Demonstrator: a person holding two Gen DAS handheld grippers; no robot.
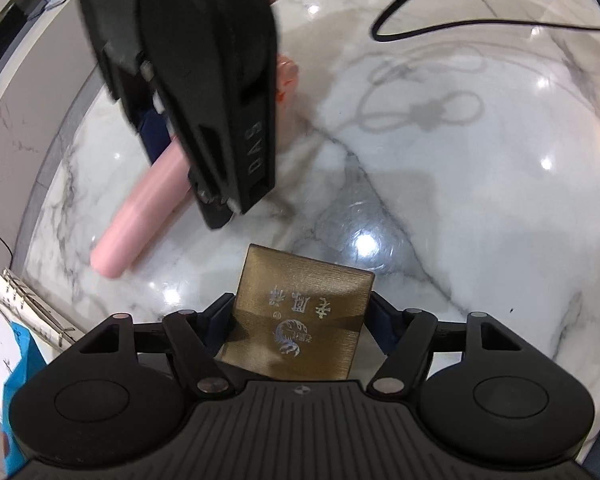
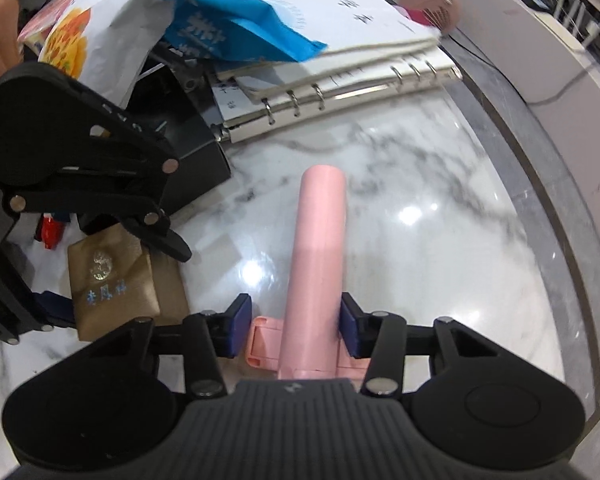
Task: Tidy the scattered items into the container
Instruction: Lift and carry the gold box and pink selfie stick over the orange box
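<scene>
A flat gold box with silver lettering lies on the white marble table. My left gripper points down over it, blue pads against its two sides. A pink tube with a flat pink piece at its near end lies lengthwise away from me. My right gripper is shut across that near end. In the left wrist view the pink tube sticks out toward the lower left from behind the right gripper's black body. The gold box lies just left of the tube in the right wrist view.
Ring binders with papers and a blue and white plastic bag are piled beyond the tube, over a black box-like thing. A black cable loops at the far side. The table's grey rim curves on the right.
</scene>
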